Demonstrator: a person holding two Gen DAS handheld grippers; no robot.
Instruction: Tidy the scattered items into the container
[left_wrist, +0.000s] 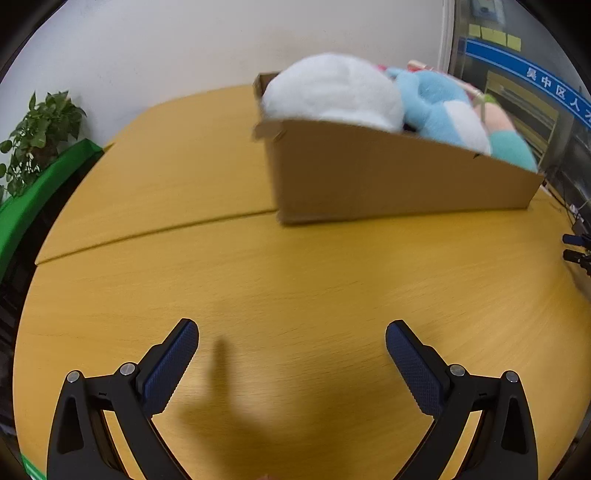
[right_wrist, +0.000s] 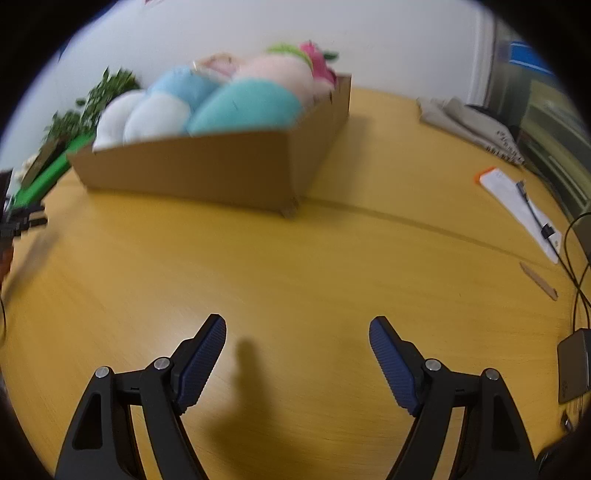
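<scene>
A brown cardboard box (left_wrist: 399, 177) stands on the yellow wooden table (left_wrist: 258, 280). Soft toys fill it: a white plush (left_wrist: 332, 88), a light blue plush (left_wrist: 439, 107) and a pink and teal one (left_wrist: 509, 136). In the right wrist view the same box (right_wrist: 207, 170) shows a teal plush (right_wrist: 243, 107), a white and blue plush (right_wrist: 159, 110) and a pink plush (right_wrist: 277, 72). My left gripper (left_wrist: 291, 328) hangs open over bare tabletop, well short of the box. My right gripper (right_wrist: 297, 325) is open too, with nothing between its fingers.
A potted plant (left_wrist: 40, 129) and a green strip (left_wrist: 40, 195) lie at the table's left edge. On the right side are a white paper with a pen (right_wrist: 524, 206), a notebook (right_wrist: 476, 125), a wooden stick (right_wrist: 539, 280), cables (right_wrist: 576, 266) and a grey device (right_wrist: 574, 363).
</scene>
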